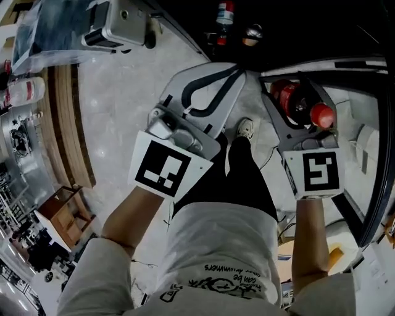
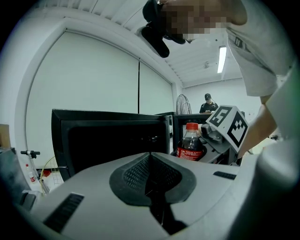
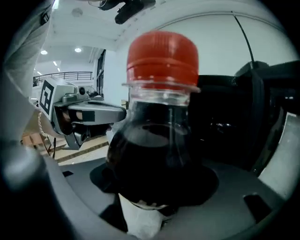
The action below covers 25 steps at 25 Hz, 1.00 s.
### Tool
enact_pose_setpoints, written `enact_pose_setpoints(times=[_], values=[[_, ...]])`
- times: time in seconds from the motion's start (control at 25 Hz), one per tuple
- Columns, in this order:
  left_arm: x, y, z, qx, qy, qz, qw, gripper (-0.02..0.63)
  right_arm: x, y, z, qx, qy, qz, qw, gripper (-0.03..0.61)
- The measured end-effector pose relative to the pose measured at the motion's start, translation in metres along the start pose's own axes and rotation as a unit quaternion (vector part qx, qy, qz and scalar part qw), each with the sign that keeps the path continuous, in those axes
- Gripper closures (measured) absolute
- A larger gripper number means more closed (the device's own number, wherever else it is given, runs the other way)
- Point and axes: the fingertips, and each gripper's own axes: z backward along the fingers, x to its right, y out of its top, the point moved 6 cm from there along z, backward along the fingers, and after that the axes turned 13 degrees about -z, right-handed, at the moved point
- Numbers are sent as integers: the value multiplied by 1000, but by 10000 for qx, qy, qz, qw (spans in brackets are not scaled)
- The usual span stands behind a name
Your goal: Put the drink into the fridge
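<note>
The drink is a small cola bottle (image 3: 159,140) with a red cap and dark liquid. My right gripper (image 3: 154,192) is shut on its lower body and holds it upright. In the head view the bottle (image 1: 303,106) sits between the right gripper's (image 1: 295,99) grey fingers, in front of the black fridge (image 1: 345,68). My left gripper (image 1: 237,73) is to its left, pads closed together with nothing between them. In the left gripper view its pads (image 2: 140,173) meet in front of the fridge (image 2: 112,140), and the held bottle (image 2: 190,143) shows at the right.
My own leg and white shoe (image 1: 245,128) are on the pale floor between the grippers. A wooden shelf (image 1: 65,136) and a cardboard box (image 1: 65,213) stand at the left. Bottles (image 1: 225,15) show in the dark area at the top. Another person (image 2: 207,102) stands far behind.
</note>
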Motion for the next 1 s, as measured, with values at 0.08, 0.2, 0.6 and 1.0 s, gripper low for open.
enact_pose_setpoints(times=[0.08,0.2,0.6,1.0], values=[[2,-7,-4,-9,18,-7,10000,592,3,-7,-6,-35,0,32,10000,267],[5,-20,-9,-70,46,28,10000,592,7,-14,-14,-73,-18,28,10000,267],[9,-50,-20,-133,32,37,9999,592,7,-28,-37,-221,59,26,9997,265],[3,-64,-34,-67,74,92,9999,592,13,-26,-60,-233,38,131,9996,267]])
